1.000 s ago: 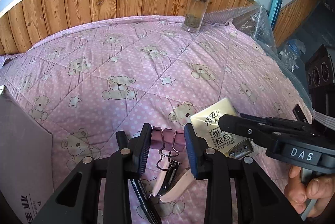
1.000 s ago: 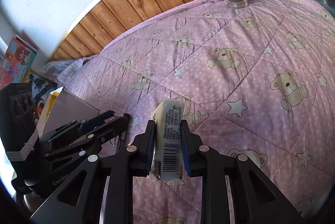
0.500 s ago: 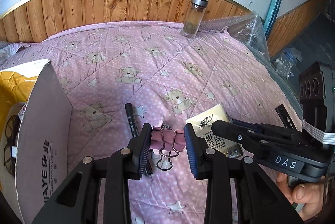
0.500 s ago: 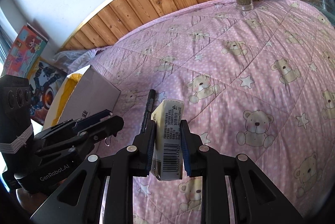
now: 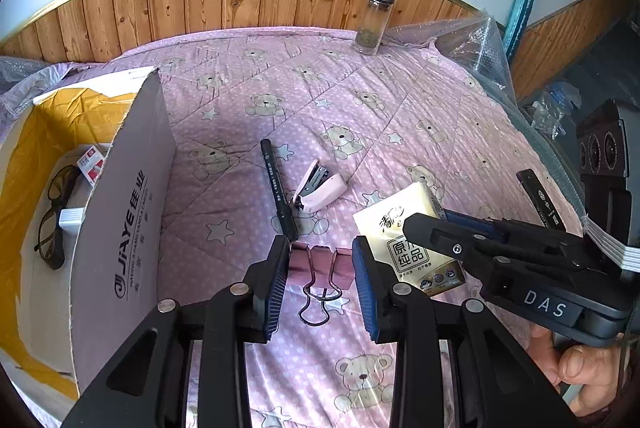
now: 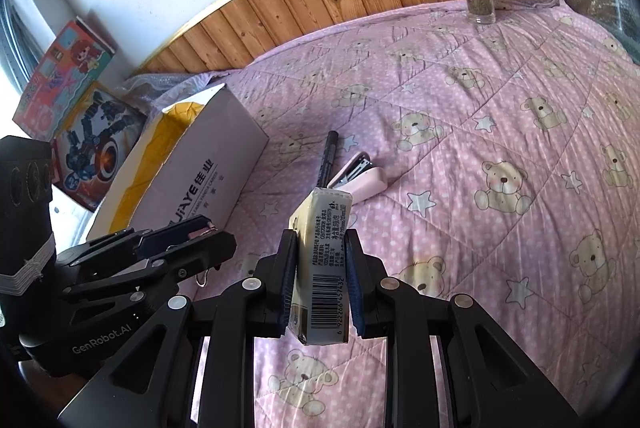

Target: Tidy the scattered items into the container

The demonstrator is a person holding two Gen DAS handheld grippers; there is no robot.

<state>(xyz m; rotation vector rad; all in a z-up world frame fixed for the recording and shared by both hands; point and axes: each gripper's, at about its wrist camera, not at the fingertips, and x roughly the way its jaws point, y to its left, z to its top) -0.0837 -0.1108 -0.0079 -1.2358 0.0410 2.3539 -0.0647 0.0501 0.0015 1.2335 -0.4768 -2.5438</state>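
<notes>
Left wrist view: left gripper (image 5: 320,268) clamped on pink metal binder clip (image 5: 316,262), beside open white cardboard box (image 5: 120,228). Right gripper (image 6: 322,280) pinching yellow tissue pack (image 6: 322,260) above pink bear-print quilt (image 6: 500,132); black marker (image 5: 278,188), pink stapler (image 5: 320,190) lying on quilt.

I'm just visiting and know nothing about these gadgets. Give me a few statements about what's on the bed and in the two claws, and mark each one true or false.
1. The right gripper holds a tissue pack. True.
2. The left gripper holds the black marker. False: its jaws are closed on a pink binder clip; the marker lies on the quilt.
3. The pink stapler is already in the cardboard box. False: it lies on the quilt beside the marker.
4. A pair of glasses lies inside the box. True.
5. The glass bottle has tipped over. False: it stands upright near the wood panelling.
</notes>
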